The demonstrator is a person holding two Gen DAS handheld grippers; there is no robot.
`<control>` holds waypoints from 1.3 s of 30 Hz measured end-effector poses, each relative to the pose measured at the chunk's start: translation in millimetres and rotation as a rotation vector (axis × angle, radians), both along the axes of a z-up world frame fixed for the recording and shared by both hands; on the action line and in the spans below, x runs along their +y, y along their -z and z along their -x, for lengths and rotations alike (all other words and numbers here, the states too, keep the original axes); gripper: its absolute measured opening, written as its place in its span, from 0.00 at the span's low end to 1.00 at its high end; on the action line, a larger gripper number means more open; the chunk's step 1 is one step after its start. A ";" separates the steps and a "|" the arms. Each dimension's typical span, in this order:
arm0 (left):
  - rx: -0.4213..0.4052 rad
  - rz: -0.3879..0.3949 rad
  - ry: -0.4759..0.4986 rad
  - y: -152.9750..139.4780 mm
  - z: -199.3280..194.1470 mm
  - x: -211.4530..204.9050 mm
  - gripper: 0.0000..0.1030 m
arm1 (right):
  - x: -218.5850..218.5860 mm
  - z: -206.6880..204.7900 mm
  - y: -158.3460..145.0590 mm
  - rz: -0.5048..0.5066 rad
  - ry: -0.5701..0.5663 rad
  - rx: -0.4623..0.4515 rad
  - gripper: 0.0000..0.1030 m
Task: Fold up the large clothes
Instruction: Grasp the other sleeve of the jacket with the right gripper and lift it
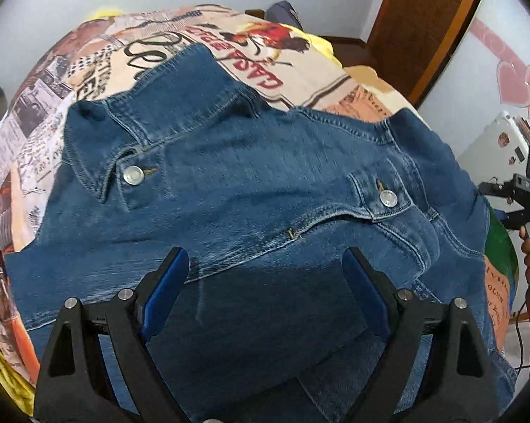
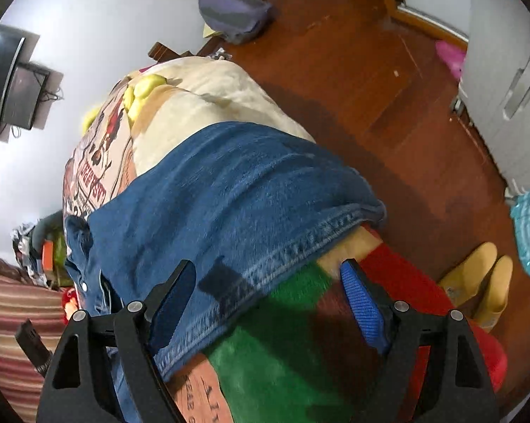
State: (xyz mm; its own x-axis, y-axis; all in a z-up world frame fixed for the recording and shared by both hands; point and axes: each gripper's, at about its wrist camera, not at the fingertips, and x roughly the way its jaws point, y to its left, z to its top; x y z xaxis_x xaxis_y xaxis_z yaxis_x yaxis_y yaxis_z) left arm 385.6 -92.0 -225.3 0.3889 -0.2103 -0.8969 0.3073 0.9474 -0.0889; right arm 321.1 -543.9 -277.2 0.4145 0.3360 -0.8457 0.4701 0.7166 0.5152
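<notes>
Denim jacket (image 1: 250,183) lies spread front-up on the printed bedspread (image 1: 88,81), collar at the bed's far side, two metal snap buttons (image 1: 133,175) showing. We hang our left gripper (image 1: 265,292) above the jacket's lower panel, jaws wide, blue pads clear of the cloth, nothing gripped. Our right gripper (image 2: 268,299) hovers over the jacket's stitched hem (image 2: 300,243) at the bed's edge, jaws spread wide and empty too. Beside the bed, yellow slippers (image 2: 483,282) sit on the wooden floor (image 2: 353,81).
</notes>
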 end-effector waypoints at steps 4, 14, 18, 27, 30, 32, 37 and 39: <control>0.022 0.006 -0.002 8.5 -4.0 -2.8 0.86 | 0.5 -9.3 8.6 0.031 0.042 0.007 0.67; 0.011 0.009 -0.021 4.7 -0.5 2.1 0.86 | 15.4 -14.0 -26.6 0.204 0.024 -0.103 0.17; -0.025 0.024 -0.018 -10.6 7.3 8.0 0.86 | 31.2 -12.6 -60.7 0.267 -0.001 -0.186 0.15; -0.129 0.051 -0.027 -49.7 26.0 29.4 0.86 | 90.8 -18.9 -158.1 0.235 -0.119 -0.400 0.14; -0.160 0.063 -0.037 -62.1 33.6 41.0 0.86 | 125.3 -25.1 -181.8 0.229 -0.185 -0.450 0.14; -0.174 0.067 -0.045 -67.6 37.3 46.9 0.86 | 153.2 -30.7 -193.7 0.206 -0.241 -0.476 0.14; -0.213 0.073 -0.072 -81.3 49.1 69.2 0.86 | 222.4 -43.2 -205.4 0.179 -0.383 -0.499 0.14; -0.224 0.075 -0.083 -84.5 54.6 78.5 0.86 | 255.9 -46.8 -203.3 0.167 -0.455 -0.489 0.14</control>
